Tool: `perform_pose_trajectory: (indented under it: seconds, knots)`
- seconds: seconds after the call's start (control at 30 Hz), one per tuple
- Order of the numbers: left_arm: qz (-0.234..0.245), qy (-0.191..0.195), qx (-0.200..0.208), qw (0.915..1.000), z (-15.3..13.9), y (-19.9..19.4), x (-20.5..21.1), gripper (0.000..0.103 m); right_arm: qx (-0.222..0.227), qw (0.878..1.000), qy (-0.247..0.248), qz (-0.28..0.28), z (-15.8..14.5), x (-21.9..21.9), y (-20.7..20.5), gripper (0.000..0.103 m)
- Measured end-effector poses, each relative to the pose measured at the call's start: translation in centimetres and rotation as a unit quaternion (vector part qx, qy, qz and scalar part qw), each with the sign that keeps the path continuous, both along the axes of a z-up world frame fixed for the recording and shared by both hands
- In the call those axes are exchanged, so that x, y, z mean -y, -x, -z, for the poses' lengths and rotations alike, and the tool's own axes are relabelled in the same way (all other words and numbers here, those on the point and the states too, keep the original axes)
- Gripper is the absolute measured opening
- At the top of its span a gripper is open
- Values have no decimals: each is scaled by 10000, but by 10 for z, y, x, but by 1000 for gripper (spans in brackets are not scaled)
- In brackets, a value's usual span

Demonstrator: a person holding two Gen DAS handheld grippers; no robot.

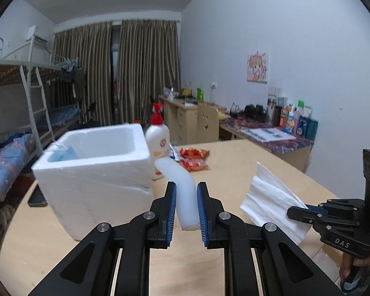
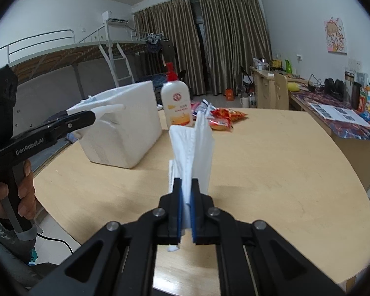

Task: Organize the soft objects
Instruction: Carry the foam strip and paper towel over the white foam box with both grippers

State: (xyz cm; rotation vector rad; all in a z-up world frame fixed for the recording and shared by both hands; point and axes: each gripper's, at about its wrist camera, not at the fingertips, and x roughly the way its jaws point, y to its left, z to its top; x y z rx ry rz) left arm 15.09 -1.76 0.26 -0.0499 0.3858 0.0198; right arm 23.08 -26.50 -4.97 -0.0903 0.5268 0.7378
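Note:
My left gripper is shut on a white, bent soft foam strip and holds it above the table, just right of the white foam box. The box holds something blue inside. My right gripper is shut on a folded white tissue and holds it upright above the table. The tissue and right gripper also show at right in the left wrist view. The left gripper with the strip shows at left in the right wrist view, in front of the box.
A white lotion bottle with a red pump stands behind the box. Red snack packets lie on the round wooden table. A dark phone lies left of the box. A cluttered desk stands at the right wall, a bunk bed at left.

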Motion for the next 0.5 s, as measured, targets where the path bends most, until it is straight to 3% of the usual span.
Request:
perform_pose_trajectory:
  seconds: [0.5]
  knots:
    - [-152,-104,794,9967,-28,77,-40,18,405,9984,-195,-331,-30,-39,25,8]
